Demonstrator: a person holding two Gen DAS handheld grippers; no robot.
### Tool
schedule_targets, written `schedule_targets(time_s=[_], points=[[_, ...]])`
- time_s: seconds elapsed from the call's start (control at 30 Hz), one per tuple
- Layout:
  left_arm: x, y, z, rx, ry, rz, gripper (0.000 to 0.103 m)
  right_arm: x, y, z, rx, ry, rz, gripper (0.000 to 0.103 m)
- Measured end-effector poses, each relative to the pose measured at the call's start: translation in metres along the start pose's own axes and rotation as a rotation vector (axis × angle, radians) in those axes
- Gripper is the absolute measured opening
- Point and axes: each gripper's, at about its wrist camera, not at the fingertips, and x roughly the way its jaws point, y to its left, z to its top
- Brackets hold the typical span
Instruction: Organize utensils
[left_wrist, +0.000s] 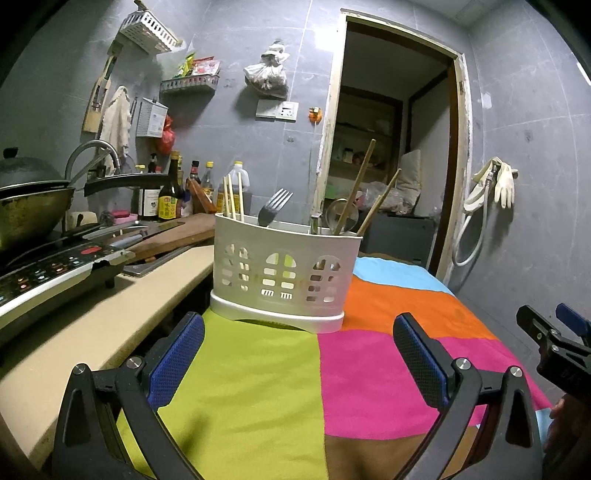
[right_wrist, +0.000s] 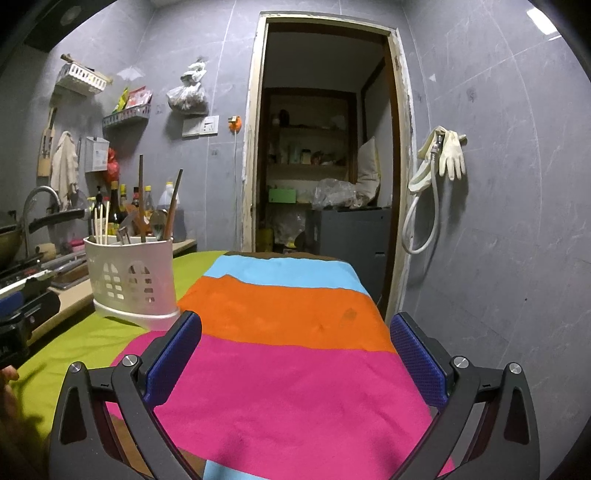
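- We are in a small home kitchen, taking the white utensil caddy (left_wrist: 284, 273) as our landmark.
- Left of it we see a wok (left_wrist: 33, 210) on an induction cooker (left_wrist: 55, 269), and a curved faucet (left_wrist: 92, 155).
- Behind it stand sauce bottles (left_wrist: 170, 192); above those, wall racks (left_wrist: 188, 84) on grey tiles.
- Right of it, a doorway (left_wrist: 388, 147) shows pantry shelves, and rubber gloves (left_wrist: 504, 182) hang nearby.

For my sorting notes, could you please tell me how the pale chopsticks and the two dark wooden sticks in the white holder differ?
The pale chopsticks are light and thin and stand nearly upright at the holder's left end. The dark wooden sticks are browner and reach higher, and they lean to the right at the right end. Both sets stand inside the white holder.
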Motion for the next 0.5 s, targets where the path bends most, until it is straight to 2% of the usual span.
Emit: schedule_targets(time_s=[0.5], points=[[0.0015, 0.0017, 0.0004, 0.001, 0.001, -0.003, 0.100, 0.0012, 0.0020, 0.0001, -0.002, 0.008, 0.005, 0.103]])
